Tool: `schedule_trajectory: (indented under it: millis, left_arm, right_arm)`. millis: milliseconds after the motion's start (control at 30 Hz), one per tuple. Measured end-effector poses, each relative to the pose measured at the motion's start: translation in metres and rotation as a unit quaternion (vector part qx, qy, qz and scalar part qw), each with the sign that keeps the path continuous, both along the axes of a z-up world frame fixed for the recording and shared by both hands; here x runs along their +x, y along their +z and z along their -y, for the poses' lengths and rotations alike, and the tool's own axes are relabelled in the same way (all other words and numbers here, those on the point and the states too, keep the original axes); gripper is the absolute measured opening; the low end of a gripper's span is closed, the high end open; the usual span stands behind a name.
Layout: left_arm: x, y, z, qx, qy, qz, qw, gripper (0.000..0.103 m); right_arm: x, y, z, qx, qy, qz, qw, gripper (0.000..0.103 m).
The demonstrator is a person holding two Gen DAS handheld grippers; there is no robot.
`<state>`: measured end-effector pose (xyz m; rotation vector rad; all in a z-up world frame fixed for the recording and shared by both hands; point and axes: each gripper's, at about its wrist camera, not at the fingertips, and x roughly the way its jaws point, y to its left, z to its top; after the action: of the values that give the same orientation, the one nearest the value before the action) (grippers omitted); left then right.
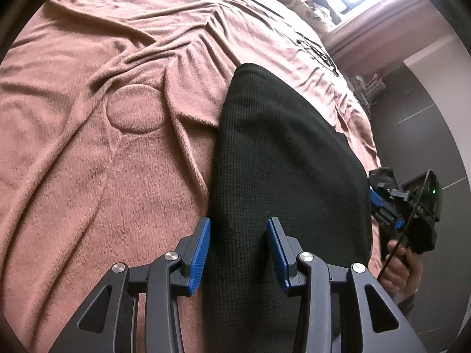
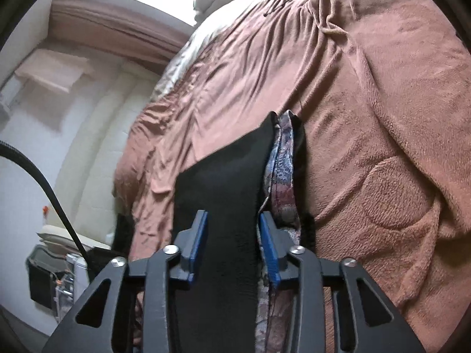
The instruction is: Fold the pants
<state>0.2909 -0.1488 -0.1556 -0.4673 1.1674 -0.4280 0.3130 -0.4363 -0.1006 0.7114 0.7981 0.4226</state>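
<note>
While the left wrist view looks along the bed, the black pants (image 1: 282, 158) lie as a long dark panel on the brown fleece blanket (image 1: 88, 147), close to the bed's right edge. The left gripper (image 1: 238, 253) has its blue pads spread apart on either side of the cloth's near end, with fabric running between them but neither pad visibly pressing it; the jaws read as open. At the far right the right gripper (image 1: 394, 209) is seen from the side at the pants' edge, a hand (image 1: 400, 261) on its handle; its finger state cannot be told there.

From the right wrist view, the pants (image 2: 223, 176) pass between the right gripper (image 2: 232, 247), whose pads also stand apart with gaps showing beside the fabric, so it too appears open. A patterned inner lining (image 2: 284, 158) shows along the right of the black layer.

To fold well, each gripper should probably close on all layers at once, lining included, and both should lift evenly so the edges stay aligned.
</note>
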Motion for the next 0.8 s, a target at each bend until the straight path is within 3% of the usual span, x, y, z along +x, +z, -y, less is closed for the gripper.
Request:
schedule_trajectory:
  millis: [33,133,400,800]
  left_arm:
    - [0.001,0.0,0.0,0.001,0.001,0.001,1.0,0.042]
    - [0.001,0.0,0.0,0.003,0.005,0.0,1.0,0.042]
    - [0.007,0.001,0.006,0.008,0.0,0.002,1.0,0.042]
    - [0.009,-0.012,0.014,-0.003,-0.007,-0.012,0.9999,0.042]
  right_arm:
    - [0.001,0.002,-0.002,-0.014,-0.002,-0.002,1.0,0.012]
    - [0.004,0.007,-0.003,-0.037,-0.012,-0.006,0.999,0.0]
    - [-0.013,0.039,-0.006,-0.088,-0.036,0.033,0.995,0.0]
    - [-0.029,0.025,0.002,-0.115,-0.065,-0.008,0.991,0.0]
